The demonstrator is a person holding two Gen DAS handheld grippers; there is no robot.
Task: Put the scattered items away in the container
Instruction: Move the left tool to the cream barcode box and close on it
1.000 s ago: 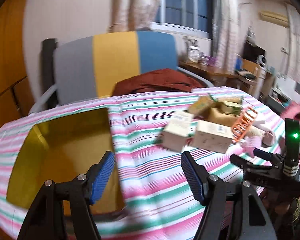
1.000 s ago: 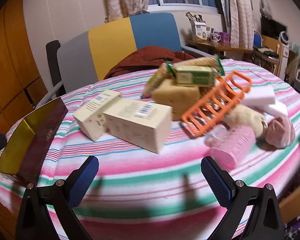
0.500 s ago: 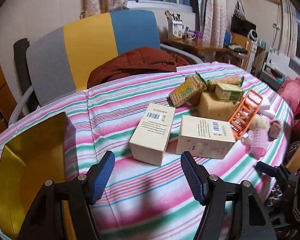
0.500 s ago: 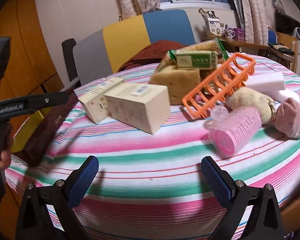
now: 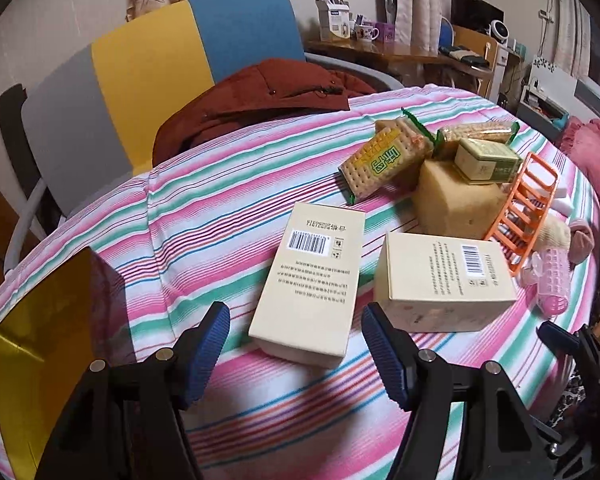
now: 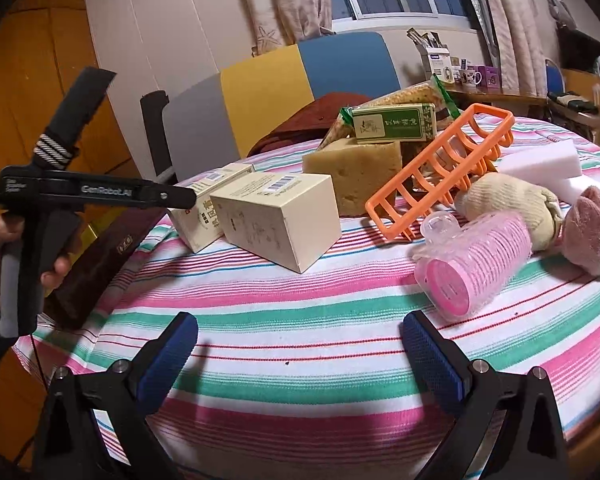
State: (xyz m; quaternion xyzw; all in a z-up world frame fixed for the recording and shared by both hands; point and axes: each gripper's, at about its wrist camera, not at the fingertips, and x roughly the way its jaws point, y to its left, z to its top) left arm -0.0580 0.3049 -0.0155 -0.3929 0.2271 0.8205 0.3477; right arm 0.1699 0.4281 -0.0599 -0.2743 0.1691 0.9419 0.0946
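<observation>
My left gripper (image 5: 296, 350) is open and empty, just short of a cream box (image 5: 312, 284) lying flat on the striped cloth. A second cream box (image 5: 444, 280) lies to its right. The gold-lined container (image 5: 40, 368) stands at the left. Behind lie a cracker pack (image 5: 384, 160), a sponge (image 5: 452, 200), a green tin (image 5: 488, 160), an orange rack (image 5: 524, 204) and a pink roller (image 5: 552, 280). My right gripper (image 6: 300, 354) is open and empty above the cloth, short of the cream box (image 6: 280, 216) and the pink roller (image 6: 472, 268).
A chair (image 5: 160, 64) with a red jacket (image 5: 268, 96) stands behind the round table (image 5: 220, 200). White foam blocks (image 6: 540, 164) and rolled socks (image 6: 508, 208) lie at the right. The left tool's body (image 6: 60, 192) shows at left in the right wrist view.
My left gripper has swung right from over the container to the nearer cream box and come close to it. My right gripper has drifted slightly; the left tool has entered its view.
</observation>
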